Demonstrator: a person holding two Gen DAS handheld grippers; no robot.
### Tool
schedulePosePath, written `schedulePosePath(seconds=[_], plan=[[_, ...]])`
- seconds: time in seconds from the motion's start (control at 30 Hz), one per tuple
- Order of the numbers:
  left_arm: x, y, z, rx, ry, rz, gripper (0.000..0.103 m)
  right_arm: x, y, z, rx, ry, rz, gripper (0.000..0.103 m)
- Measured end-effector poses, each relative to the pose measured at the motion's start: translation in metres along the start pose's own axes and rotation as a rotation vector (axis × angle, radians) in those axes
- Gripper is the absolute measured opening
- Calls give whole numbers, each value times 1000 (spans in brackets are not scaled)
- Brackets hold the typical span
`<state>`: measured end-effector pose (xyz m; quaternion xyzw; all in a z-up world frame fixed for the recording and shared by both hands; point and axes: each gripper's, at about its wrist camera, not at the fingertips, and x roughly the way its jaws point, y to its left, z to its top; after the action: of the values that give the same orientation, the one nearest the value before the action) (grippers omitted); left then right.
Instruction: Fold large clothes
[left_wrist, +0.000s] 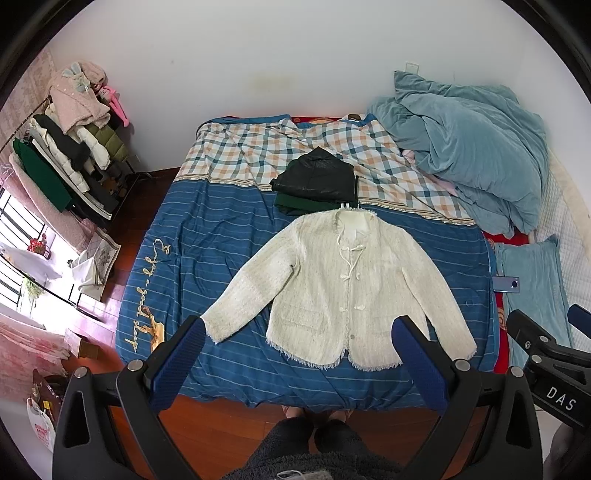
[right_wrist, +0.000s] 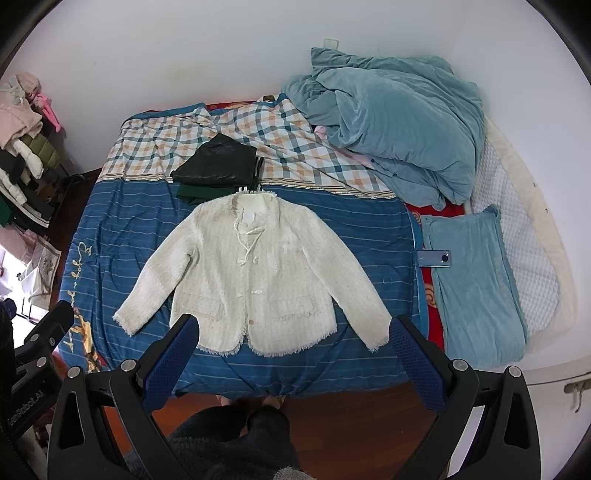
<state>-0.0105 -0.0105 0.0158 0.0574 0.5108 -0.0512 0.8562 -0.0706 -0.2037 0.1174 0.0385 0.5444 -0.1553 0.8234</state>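
Observation:
A cream tweed jacket (left_wrist: 340, 291) lies flat and face up on the blue striped bedspread (left_wrist: 207, 236), sleeves spread out, hem toward me. It also shows in the right wrist view (right_wrist: 255, 273). My left gripper (left_wrist: 299, 332) is open and empty, held high above the jacket's hem and the bed's near edge. My right gripper (right_wrist: 293, 328) is open and empty, also high above the hem. The right gripper's body shows at the right edge of the left wrist view (left_wrist: 550, 354).
Folded dark garments (left_wrist: 317, 181) are stacked beyond the jacket's collar. A teal duvet (left_wrist: 469, 147) is heaped at the far right, with a teal pillow (right_wrist: 472, 280) and a phone (right_wrist: 434, 257) beside the jacket. A clothes rack (left_wrist: 62, 158) stands left. Wooden floor (left_wrist: 229, 424) lies below.

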Motion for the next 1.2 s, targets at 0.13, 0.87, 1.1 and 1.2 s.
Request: schedulePosePath(seconds=[0.13,0.87,1.1,1.2], plan=[[0,-1,0,-2,0,-2,103,-2,1,0,-1,-2,0,103],[-1,-3,2,2,-2,-3,103,-3,0,0,-4,-1,3,103],[-3,-5,7,-2,-4,-7,103,-2,-1,1,-4,-1,3,103],[-3,-4,6,-1,-4,-7,103,-2,-1,1,-3,-1,4,103]])
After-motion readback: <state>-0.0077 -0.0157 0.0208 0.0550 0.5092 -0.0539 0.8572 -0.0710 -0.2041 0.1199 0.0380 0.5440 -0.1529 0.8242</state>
